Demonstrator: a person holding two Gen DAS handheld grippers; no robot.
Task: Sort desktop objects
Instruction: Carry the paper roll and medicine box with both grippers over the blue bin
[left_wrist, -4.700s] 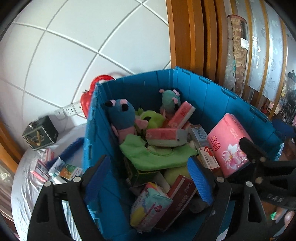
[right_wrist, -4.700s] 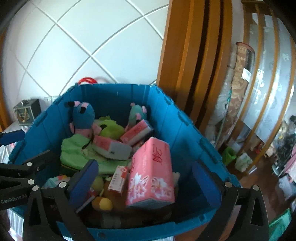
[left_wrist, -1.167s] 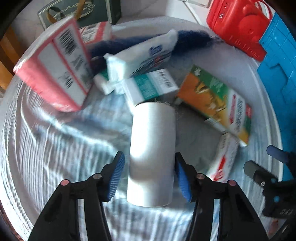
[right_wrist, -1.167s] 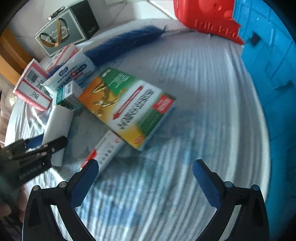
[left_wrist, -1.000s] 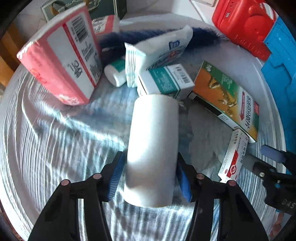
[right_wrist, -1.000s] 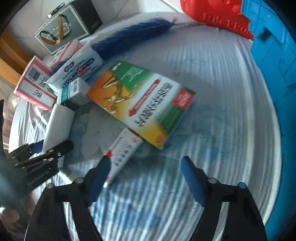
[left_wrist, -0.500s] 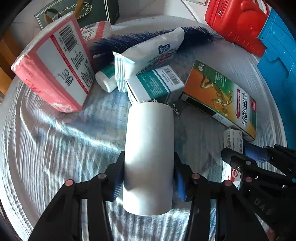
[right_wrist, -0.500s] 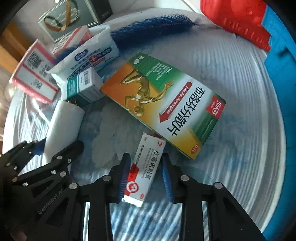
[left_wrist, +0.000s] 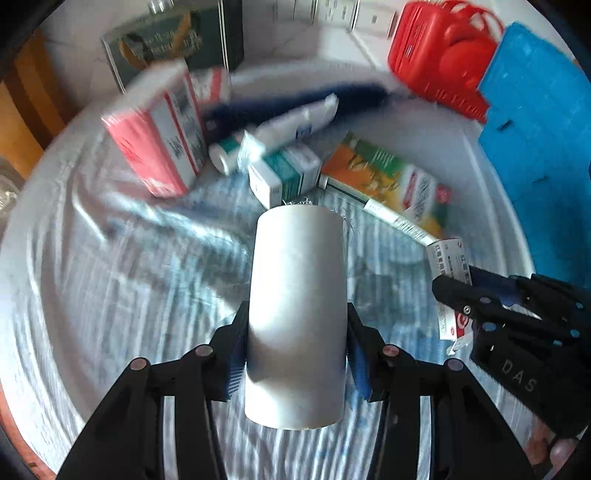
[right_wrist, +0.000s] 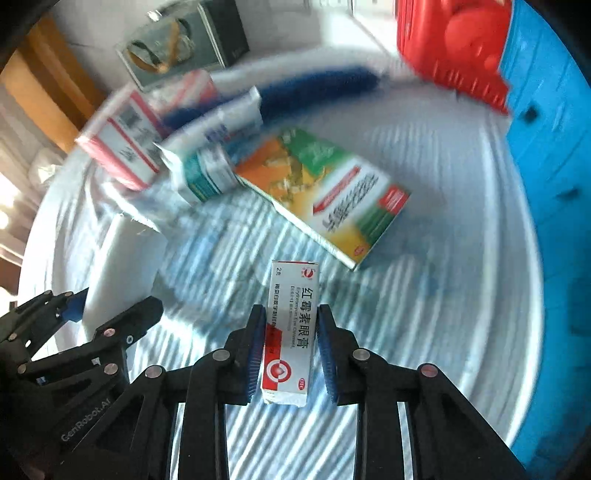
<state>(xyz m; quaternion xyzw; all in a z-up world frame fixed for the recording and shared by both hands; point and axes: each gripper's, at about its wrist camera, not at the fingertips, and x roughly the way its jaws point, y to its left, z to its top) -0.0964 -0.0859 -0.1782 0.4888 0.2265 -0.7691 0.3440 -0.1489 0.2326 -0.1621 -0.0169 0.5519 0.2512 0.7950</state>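
Note:
My left gripper (left_wrist: 295, 350) is shut on a white roll (left_wrist: 297, 310) and holds it above the cloth-covered round table (left_wrist: 110, 295). My right gripper (right_wrist: 290, 350) is shut on a small red-and-white ointment box (right_wrist: 290, 332), lifted off the cloth. The right gripper also shows in the left wrist view (left_wrist: 517, 325), the left gripper in the right wrist view (right_wrist: 74, 332). The blue crate (left_wrist: 543, 110) stands at the right.
On the table lie an orange-green medicine box (right_wrist: 325, 195), a teal-white box (left_wrist: 284, 177), a pink tissue pack (left_wrist: 159, 151), a white pouch (left_wrist: 295, 122), a blue brush (right_wrist: 306, 92), a dark gift box (left_wrist: 177, 48) and a red case (left_wrist: 439, 55).
Both grippers have closed on their objects and lifted them off the cloth; the view is pulling back and blurring with motion.

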